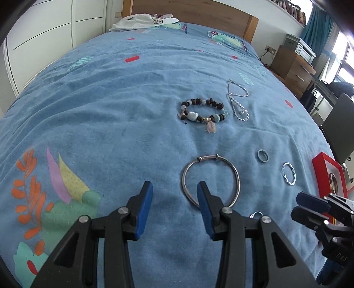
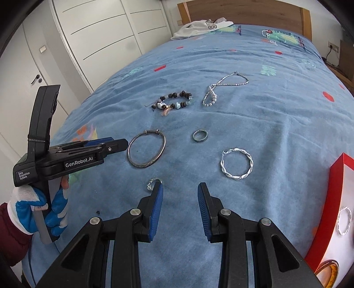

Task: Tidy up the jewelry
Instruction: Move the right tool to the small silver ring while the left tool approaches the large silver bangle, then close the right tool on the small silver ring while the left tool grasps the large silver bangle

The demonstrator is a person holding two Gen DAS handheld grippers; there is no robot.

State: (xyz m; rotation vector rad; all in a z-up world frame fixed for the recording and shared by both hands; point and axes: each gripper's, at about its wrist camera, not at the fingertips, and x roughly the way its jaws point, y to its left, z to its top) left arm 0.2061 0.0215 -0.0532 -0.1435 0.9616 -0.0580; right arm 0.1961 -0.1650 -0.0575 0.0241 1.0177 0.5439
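Overall, a bed [image 1: 110, 99] under a blue patterned cover fills both views, with a wooden headboard [image 2: 243, 11] at the far end and white clothing [image 2: 199, 27] heaped just before it. White wardrobe doors [image 2: 99, 28] stand along one side. At the right edge lies a red box [image 2: 338, 199], open; a twisted silver hoop [image 2: 344, 220] and an amber ring [image 2: 329, 269] lie inside it.

Left gripper [image 1: 174, 195]: jaws apart, nothing between the blue pads; it hangs over the cover, right finger overlapping the near rim of the bangle [image 1: 211, 177] in its own view; contact cannot be told. A gloved hand [image 2: 42, 210] holds its handle.

Right gripper [image 2: 180, 195]: jaws apart, narrower gap, empty; bare cover shows between the pads.

Jewelry, all flat on the cover, mid-bed:
- silver chain [image 2: 221, 89], farthest, looped
- bead bracelet [image 2: 172, 102], just left of the chain
- bangle, nearer, below the beads
- twisted hoop [image 2: 236, 164], right of the bangle, near the box
- dark ring [image 2: 200, 135], between bangle and hoop, slightly farther
- small silver piece [image 2: 151, 185], nearest, partly hidden behind the right gripper's left finger; type unclear.
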